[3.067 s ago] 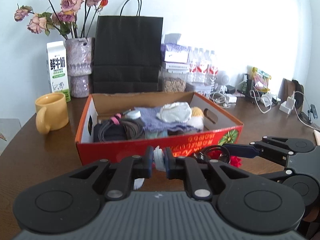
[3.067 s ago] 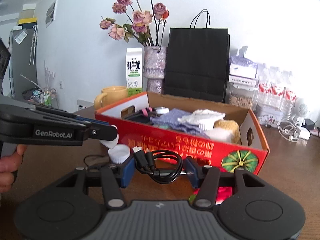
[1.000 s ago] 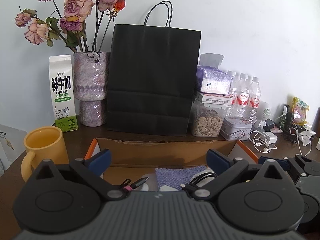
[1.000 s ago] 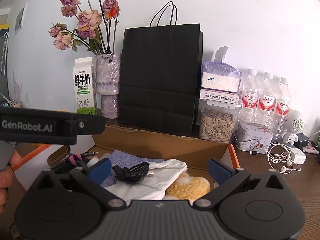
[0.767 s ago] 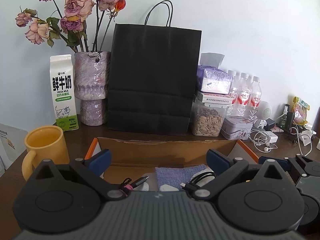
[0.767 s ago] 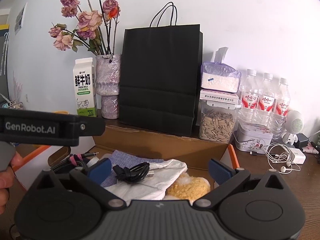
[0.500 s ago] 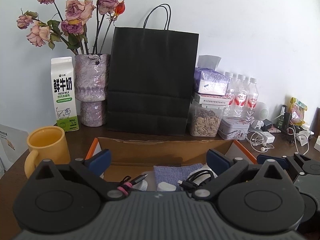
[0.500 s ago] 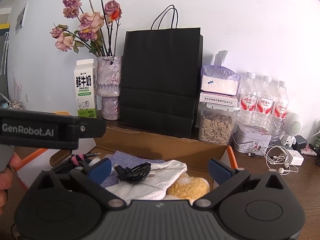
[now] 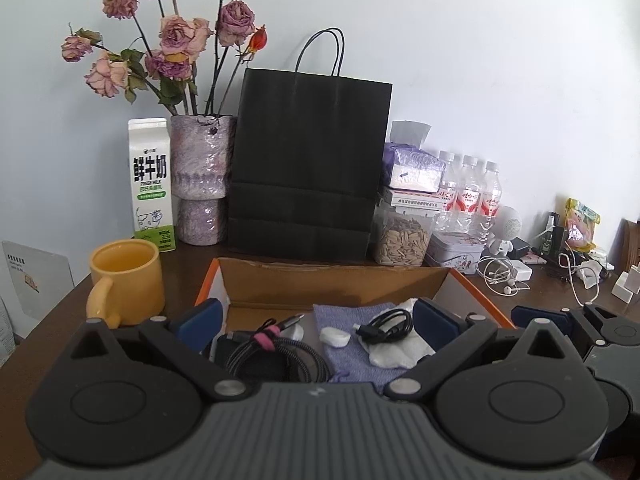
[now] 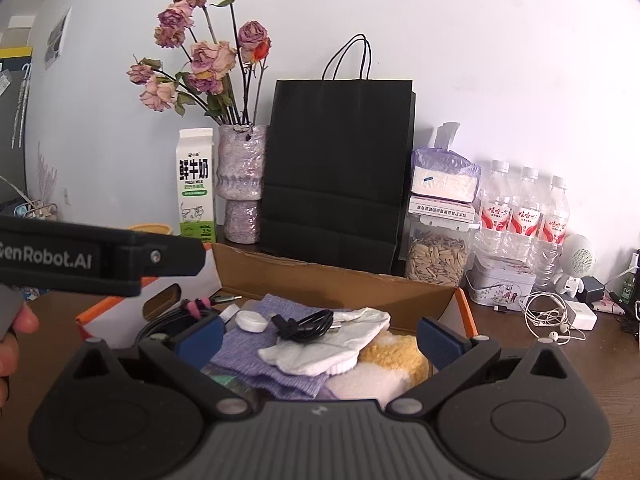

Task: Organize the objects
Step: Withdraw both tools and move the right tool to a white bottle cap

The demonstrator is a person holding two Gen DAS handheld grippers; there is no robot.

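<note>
An open red and orange cardboard box [image 9: 332, 280] [image 10: 304, 276] stands on the brown table. Inside lie a purple cloth [image 9: 344, 320] [image 10: 256, 344], a white cloth [image 10: 328, 344], a small black cable coil [image 9: 388, 324] [image 10: 308, 326], a white round cap [image 9: 335, 337] [image 10: 250, 322], a larger black cable bundle with a pink tie [image 9: 272, 350] and a yellow fluffy item [image 10: 394, 354]. My left gripper [image 9: 316, 320] is open and empty above the box. My right gripper [image 10: 320, 336] is open and empty above the box, to the right of the left one.
Behind the box stand a black paper bag [image 9: 308, 168], a vase of dried roses [image 9: 202, 176], a milk carton [image 9: 151, 184], a seed jar [image 9: 402, 236], water bottles [image 9: 468, 192] and a tin [image 9: 456, 252]. A yellow mug [image 9: 124, 280] is left of the box. Earphones and chargers [image 9: 508, 276] lie at right.
Both grippers were shut, left on the white cap, right on the black cable; now both are open above the box with those things inside it. Lately both have drawn back and up a little.
</note>
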